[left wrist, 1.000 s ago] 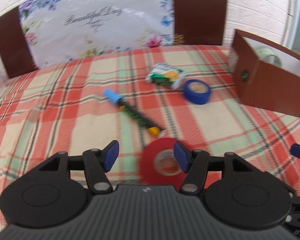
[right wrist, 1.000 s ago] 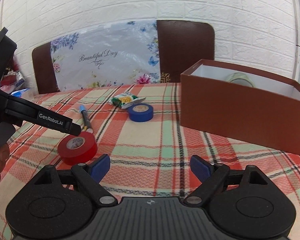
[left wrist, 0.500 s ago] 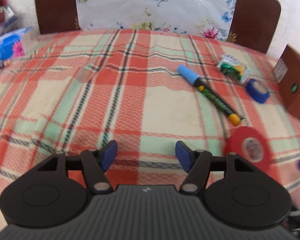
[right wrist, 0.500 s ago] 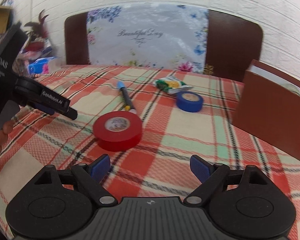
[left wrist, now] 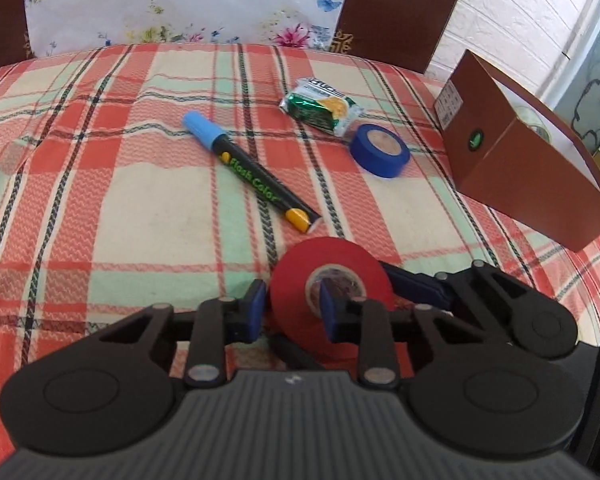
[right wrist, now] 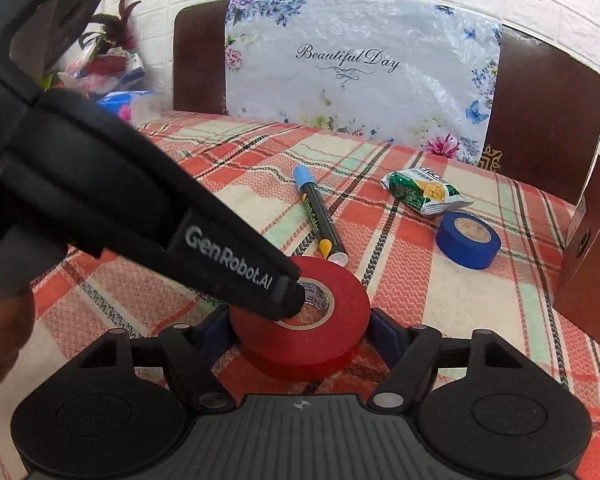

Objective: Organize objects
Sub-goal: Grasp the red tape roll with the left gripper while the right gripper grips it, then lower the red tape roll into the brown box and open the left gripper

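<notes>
A red tape roll (left wrist: 332, 276) (right wrist: 324, 320) lies on the plaid tablecloth. My left gripper (left wrist: 292, 310) is shut on its near wall, one finger in the core hole and one outside. My right gripper (right wrist: 298, 330) straddles the whole roll, its blue pads at both sides; whether they press it is unclear. The left gripper's finger (right wrist: 228, 260) reaches into the roll in the right wrist view. A marker (left wrist: 252, 178) (right wrist: 318, 218), a blue tape roll (left wrist: 380, 151) (right wrist: 468, 240) and a green snack packet (left wrist: 322, 106) (right wrist: 424, 192) lie beyond.
A brown open box (left wrist: 516, 176) (right wrist: 592, 264) stands at the right, with a clear tape roll (left wrist: 534, 126) inside. A chair with a floral cover (right wrist: 360, 80) is behind the table. Clutter (right wrist: 108, 64) sits at the far left.
Both grippers have moved in on the red tape roll. The left one swung back right and closed on its wall; the right one came forward and narrowed around the roll.
</notes>
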`<state>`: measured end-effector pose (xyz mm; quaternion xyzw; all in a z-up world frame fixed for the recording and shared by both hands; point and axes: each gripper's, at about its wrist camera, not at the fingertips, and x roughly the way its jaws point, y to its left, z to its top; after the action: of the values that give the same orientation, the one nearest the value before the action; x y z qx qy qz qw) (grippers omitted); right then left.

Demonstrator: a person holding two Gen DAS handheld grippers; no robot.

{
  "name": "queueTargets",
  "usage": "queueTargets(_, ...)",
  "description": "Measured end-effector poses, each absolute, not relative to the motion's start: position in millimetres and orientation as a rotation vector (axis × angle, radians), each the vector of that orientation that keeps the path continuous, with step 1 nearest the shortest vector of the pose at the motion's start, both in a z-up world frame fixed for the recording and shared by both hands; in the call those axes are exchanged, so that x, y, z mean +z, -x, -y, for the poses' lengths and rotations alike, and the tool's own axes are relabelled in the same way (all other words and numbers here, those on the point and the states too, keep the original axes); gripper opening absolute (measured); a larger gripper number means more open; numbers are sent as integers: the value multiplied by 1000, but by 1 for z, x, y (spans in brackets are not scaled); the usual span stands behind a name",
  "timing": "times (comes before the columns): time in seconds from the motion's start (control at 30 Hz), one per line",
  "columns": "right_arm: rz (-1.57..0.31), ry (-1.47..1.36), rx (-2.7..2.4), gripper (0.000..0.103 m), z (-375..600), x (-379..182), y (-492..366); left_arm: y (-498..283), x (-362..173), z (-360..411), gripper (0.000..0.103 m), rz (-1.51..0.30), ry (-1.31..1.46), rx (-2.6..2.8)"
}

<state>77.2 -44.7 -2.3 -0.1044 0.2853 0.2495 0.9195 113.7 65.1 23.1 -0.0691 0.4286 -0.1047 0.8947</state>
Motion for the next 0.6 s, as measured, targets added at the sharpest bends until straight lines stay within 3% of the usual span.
queueTargets(0.27,-595,173,438,71,84,-2,-57,-108,25,-27,30,-922,114,-276)
queueTargets(0.6,-593,69,160,71,202,-1,-17,-97,23,108,30,-934,-43,-525)
